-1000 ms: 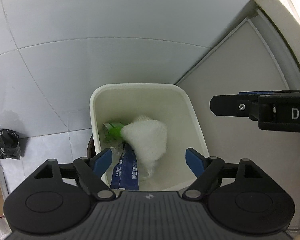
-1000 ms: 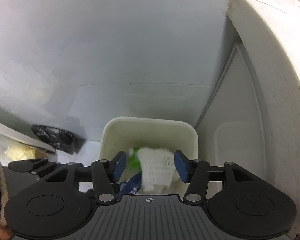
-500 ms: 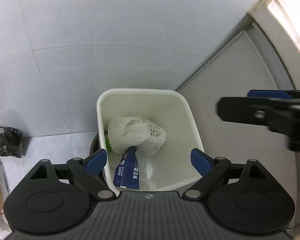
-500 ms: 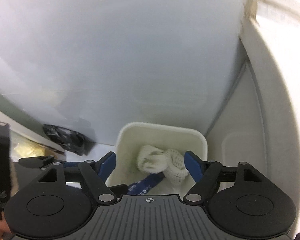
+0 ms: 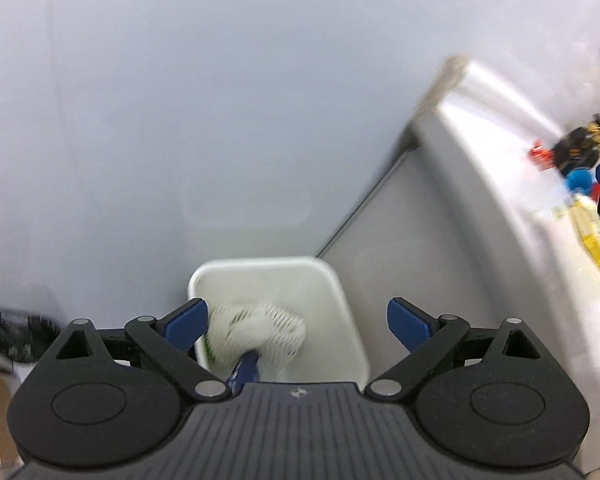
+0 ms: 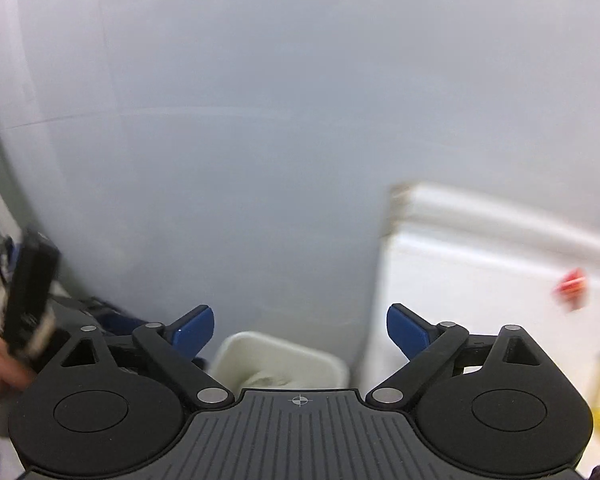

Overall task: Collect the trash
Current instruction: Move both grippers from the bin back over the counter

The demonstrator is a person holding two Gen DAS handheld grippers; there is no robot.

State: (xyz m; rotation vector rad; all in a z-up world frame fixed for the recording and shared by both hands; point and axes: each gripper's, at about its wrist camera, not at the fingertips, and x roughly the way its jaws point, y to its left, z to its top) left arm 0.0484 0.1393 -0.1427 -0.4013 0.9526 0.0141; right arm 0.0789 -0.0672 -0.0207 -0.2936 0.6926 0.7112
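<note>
Hanging spread wide and empty above the white bin (image 5: 348, 322), the left gripper (image 5: 296, 322) and right gripper (image 6: 299, 326) have just been opening, nothing between their jaws. A white foam net (image 5: 256, 330) and blue wrapper (image 5: 244, 372) are lying inside the bin, while colourful litter (image 5: 580, 168) is waiting on the desk (image 5: 500, 152), suggesting collection is only partly finished.

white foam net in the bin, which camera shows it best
The left wrist view. There the foam net lies in plain sight inside the white bin, on top of a blue packet. The right wrist view shows only a blurred pale scrap of it above the gripper body.
</note>
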